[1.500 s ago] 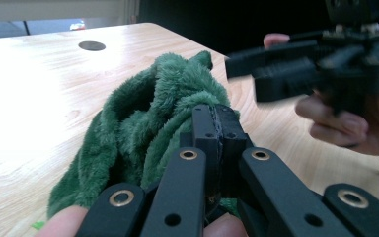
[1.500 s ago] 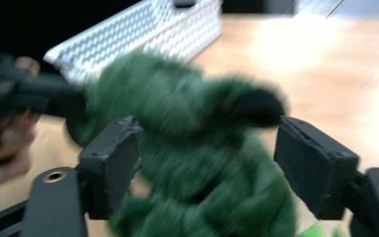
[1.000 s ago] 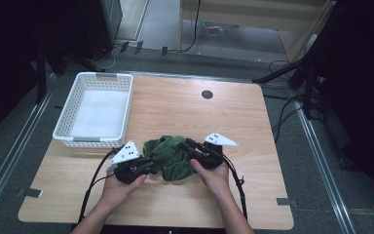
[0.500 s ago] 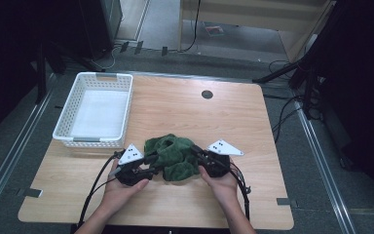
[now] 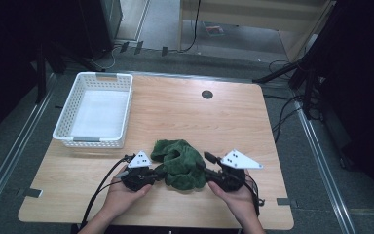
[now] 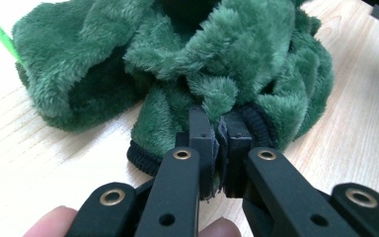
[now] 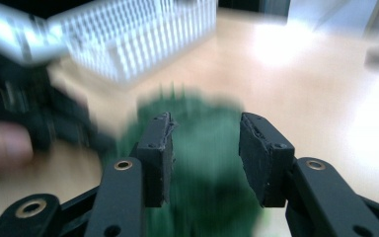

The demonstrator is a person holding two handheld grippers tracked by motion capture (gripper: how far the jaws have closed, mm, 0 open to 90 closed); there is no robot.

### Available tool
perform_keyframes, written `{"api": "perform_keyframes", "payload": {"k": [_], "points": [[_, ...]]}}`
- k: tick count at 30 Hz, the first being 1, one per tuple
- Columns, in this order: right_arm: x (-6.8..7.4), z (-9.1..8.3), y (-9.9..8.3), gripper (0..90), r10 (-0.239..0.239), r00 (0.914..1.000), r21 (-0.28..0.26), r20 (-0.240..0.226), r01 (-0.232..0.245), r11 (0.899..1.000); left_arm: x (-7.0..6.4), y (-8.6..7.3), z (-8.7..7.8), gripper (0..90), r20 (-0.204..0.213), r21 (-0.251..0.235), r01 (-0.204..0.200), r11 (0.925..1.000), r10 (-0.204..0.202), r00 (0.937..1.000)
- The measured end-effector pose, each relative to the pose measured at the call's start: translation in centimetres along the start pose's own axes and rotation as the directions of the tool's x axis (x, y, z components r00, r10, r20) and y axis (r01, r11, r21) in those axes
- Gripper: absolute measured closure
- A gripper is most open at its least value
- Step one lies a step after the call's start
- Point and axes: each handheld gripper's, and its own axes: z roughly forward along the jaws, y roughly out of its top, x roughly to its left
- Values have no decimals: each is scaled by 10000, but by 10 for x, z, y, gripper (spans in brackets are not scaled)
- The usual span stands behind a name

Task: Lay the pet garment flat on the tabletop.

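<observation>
Your left tool (image 6: 217,148) is clamped on the black ribbed hem of the green fleece garment (image 5: 181,163), its jaws pressed together with a thin fold of cloth between them; in the high view that tool (image 5: 157,174) sits at the garment's left side, close to the near edge of the desk (image 5: 185,107). Your right tool (image 7: 205,148) has its jaws apart with the green fleece behind the gap, though that view is blurred and you cannot tell whether the pads touch the cloth; from above, the right tool (image 5: 209,174) lies just at the garment's right side. The garment is bunched in a heap on the near middle of the desk, between your two hands, with bare wood on either side of your hands out to the left and right edges. Beyond the heap the whole middle and far right of the desk top lies open up to the far edge, where a small dark round grommet (image 5: 207,94) is set in the wood. The white slatted basket (image 5: 97,80) stands on the far left corner, its near wall well apart from the garment, its left wall close along the desk's left edge.
</observation>
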Motion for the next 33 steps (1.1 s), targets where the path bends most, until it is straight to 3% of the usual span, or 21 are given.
{"api": "perform_keyframes", "payload": {"k": [1,3,6,8,11,13,14,15,17,18,19,21,22,24,26,27,28,29,30,32,33], "points": [[3,9,12,576,-234,9997,50,62,234,9997,0,0,1,872,21,5,22,10000,-22,10000],[7,39,30,563,-518,9987,845,-2,517,9951,0,-1,1,867,21,-6,80,10000,-80,10000],[13,88,39,551,-1148,9909,2055,-704,1270,9704,2,-2,1,862,39,-17,109,9999,-109,9999],[17,113,33,500,-1923,9782,2736,-779,2065,9394,3,-2,1,865,82,-73,167,9998,-166,9998],[13,139,17,424,-2063,9750,4169,-831,2220,8814,5,-2,0,883,8,3,144,9999,-144,9999],[9,145,7,499,-2268,9722,4631,-583,2276,8566,7,-2,0,889,-20,-36,248,9997,-248,9997],[6,146,4,606,-2167,9749,4659,-518,2155,8582,7,-2,1,891,-18,-50,294,9996,-294,9996],[2,144,4,726,-2021,9784,4521,-424,1992,8694,7,-1,1,894,29,-14,250,9997,-250,9997],[-6,139,7,834,-1434,9894,4194,-209,1389,8971,6,0,2,897,76,-16,233,9997,-232,9997],[-9,137,8,850,-1257,9920,3937,-109,1198,9114,5,1,2,897,46,30,127,9999,-127,9999],[-13,132,11,852,-1031,9945,3385,199,903,9366,5,1,2,898,70,24,147,9999,-147,9999],[-23,123,16,872,-466,9971,2391,597,311,9705,7,3,2,898,63,14,198,9998,-198,9998],[-29,118,19,876,-217,9970,1893,741,73,9819,8,4,1,898,37,-6,222,9998,-222,9997],[-39,111,23,879,234,9930,1085,1156,-361,9934,11,7,0,898,-75,-105,350,9993,-351,9994],[-49,106,25,876,609,9882,301,1403,-658,9974,15,13,0,898,-295,-239,541,9982,-548,9981],[-53,105,25,870,792,9819,124,1718,-825,9965,17,17,0,898,-606,-244,568,9981,-582,9965],[-53,105,25,870,792,9819,124,1718,-825,9965,17,17,0,896,-606,-244,568,9981,-582,9965],[-66,111,18,847,1464,9589,679,2432,-1674,9835,20,25,3,890,-888,-304,782,9965,-806,9928],[-71,114,14,816,1590,9502,1091,2678,-1939,9749,22,29,6,875,-905,-256,934,9953,-953,9913],[-83,117,4,696,2232,9373,1772,2676,-2755,9448,27,35,9,801,-489,-365,1214,9919,-1231,9912],[-86,113,1,661,2391,9354,1636,2607,-2868,9439,29,37,9,760,-303,-606,1347,9890,-1367,9902]]}}
